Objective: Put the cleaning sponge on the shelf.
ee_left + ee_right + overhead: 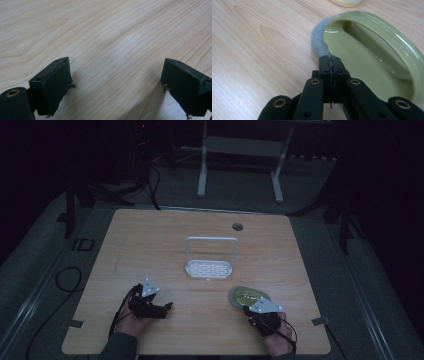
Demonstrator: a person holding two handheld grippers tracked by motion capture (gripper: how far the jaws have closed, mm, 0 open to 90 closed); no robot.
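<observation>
An olive-green dish (250,295) (372,57) lies on a grey pad (318,40) at the table's front right. My right gripper (247,310) (332,63) is shut, its pads pressed together, with the tips right at the dish's near rim where the rim meets the pad. I cannot tell whether anything thin is pinched between them. My left gripper (167,307) (116,62) rests low over bare wood at the front left. It is open wide and holds nothing. A person's hand holds each gripper from the near edge.
A white wire rack (210,265) with a tall hoop handle stands mid-table, beyond both grippers. A cable hole (237,226) sits near the far edge. A pale round-edged object (347,2) lies just past the dish. Dark floor, cables and a white frame surround the table (150,240).
</observation>
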